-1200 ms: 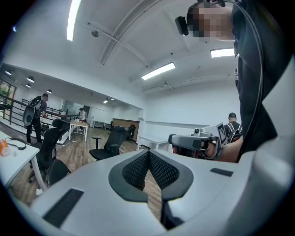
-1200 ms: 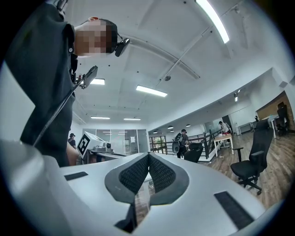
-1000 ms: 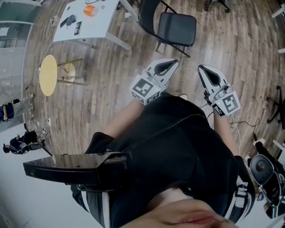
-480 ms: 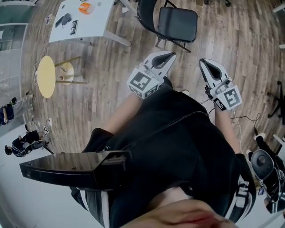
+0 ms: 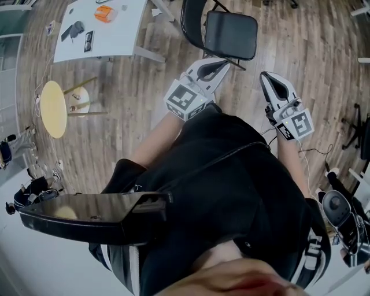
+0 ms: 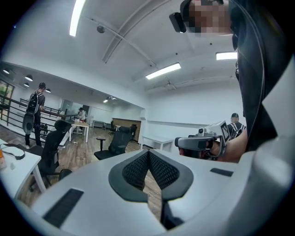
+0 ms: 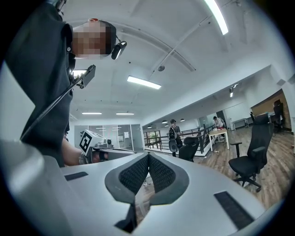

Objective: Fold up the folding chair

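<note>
At the far left of the head view, a white table [image 5: 115, 37] stands on the wood floor [image 5: 144, 87]. An orange thing [image 5: 104, 14] and some small black things lie on it. Below the table is a round yellow stool [image 5: 53, 108].

Next comes the left gripper [image 5: 221, 61]. It sticks out from in front of the person's black top [image 5: 231, 173], and its marker cube [image 5: 186, 99] sits at the back. Its tip points up and to the right in the picture, at the folding chair [image 5: 231, 34]. In the left gripper view, the two dark pads [image 6: 138, 168] are pressed together with nothing between them.

The folding chair is at the top middle of the head view. It stands open on the floor, with its black seat flat and its round back frame at the left. The seat's front edge is just past the left gripper's tip. I cannot tell if they touch.

To the right is the right gripper [image 5: 267, 77]. Its tip points up, and it is a little lower than the seat's right corner and apart from it. In the right gripper view, its pads [image 7: 159, 173] are closed tight too and hold nothing.
</note>
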